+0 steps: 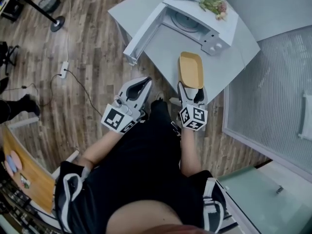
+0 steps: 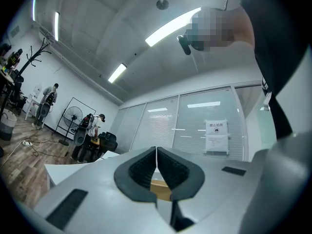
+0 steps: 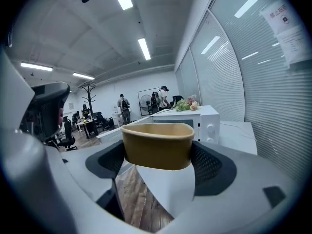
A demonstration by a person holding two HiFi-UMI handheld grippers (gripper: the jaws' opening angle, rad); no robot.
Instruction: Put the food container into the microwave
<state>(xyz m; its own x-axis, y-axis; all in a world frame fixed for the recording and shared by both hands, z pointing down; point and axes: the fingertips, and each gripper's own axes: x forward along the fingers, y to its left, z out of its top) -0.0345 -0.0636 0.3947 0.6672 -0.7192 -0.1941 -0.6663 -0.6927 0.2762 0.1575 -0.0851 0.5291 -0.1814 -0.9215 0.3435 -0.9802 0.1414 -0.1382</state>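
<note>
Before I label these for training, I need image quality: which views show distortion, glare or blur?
Head view: evenly lit, table edges bowed. Left gripper view: fisheye, dark corners, ceiling light strip blown out. Right gripper view: fisheye, food container looming large yet sharp.

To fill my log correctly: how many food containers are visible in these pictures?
1. The food container is held at its near end by the right hand-held gripper, over the table, before the open microwave. Part of the microwave's inside is hidden.
</note>
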